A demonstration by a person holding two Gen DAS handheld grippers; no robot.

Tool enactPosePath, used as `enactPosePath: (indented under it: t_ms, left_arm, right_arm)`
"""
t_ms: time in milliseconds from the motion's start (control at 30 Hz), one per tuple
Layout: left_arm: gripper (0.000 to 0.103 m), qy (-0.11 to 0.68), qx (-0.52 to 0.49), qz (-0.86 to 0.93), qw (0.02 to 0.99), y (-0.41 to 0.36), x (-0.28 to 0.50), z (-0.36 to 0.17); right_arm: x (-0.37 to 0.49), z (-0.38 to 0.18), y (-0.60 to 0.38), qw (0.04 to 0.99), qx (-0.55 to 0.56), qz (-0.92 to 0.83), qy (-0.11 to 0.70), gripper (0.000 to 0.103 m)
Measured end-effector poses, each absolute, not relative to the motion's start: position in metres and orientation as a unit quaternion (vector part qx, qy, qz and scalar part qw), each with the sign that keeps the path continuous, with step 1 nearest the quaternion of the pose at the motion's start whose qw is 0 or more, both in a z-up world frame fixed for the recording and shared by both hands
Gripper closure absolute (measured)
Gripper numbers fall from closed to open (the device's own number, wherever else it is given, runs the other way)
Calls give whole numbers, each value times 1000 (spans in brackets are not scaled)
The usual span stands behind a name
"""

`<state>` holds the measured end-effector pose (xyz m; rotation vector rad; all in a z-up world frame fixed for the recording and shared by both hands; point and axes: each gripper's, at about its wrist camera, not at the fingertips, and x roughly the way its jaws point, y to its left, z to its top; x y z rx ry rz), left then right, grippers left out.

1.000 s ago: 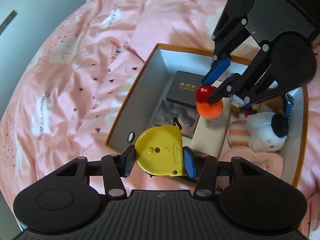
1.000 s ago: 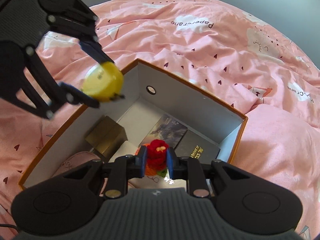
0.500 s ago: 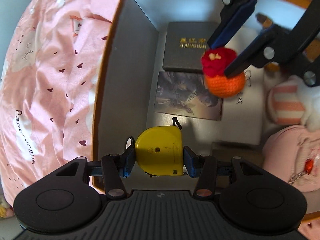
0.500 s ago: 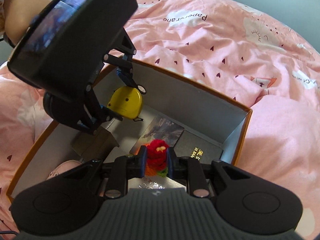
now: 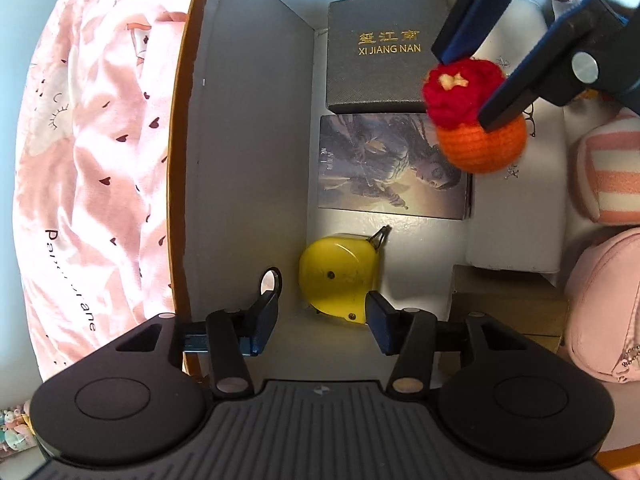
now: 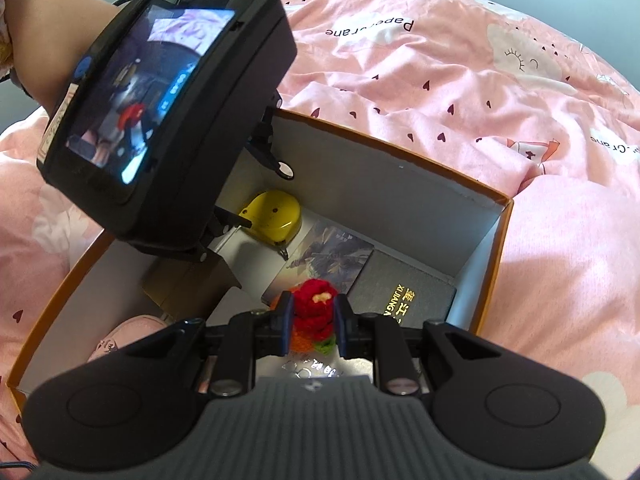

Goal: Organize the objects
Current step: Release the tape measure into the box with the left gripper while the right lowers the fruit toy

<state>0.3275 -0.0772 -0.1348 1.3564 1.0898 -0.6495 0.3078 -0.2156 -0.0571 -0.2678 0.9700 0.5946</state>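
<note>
- Your left gripper (image 5: 322, 320) has spread apart since the earlier frame; the yellow tape measure (image 5: 340, 276) now lies on the box (image 5: 248, 160) floor by its long wall.
- Your right gripper (image 6: 314, 322) is clamped on the crochet toy (image 6: 314, 306); lower it, probably onto the picture card (image 5: 384, 164), before releasing.

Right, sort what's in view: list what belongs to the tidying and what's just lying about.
In play:
yellow tape measure, released in the box
left claw, open
crochet flower pot, gripped by right claw

Lying about:
black case
picture card
pink pouch
pink duvet
</note>
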Motion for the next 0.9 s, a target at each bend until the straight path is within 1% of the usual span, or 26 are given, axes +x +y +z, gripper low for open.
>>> enactPosePath:
  t_ms: [167,467,533,633,900]
  left_arm:
    - [43,464,567,-271,624,-65,329,-127]
    - [43,461,421,-252,739,-19,325,-73]
    - [43,458,380,-255,762,-36,317,-61]
    - [43,455,348,-253,780,-34,309,-49]
    - [43,452,293,-240,807,-22,312,-42]
  right_arm:
    - [308,-55,-218,835,-105,287,457,81]
    - [322,-57,-204,839,-53,287,460,81]
    - [326,-58,-197,839,-45,285,461,81]
    - [333,-62,-187,839,-39,282,463,81]
    - [344,-78,-170,832,-46,276,479,81]
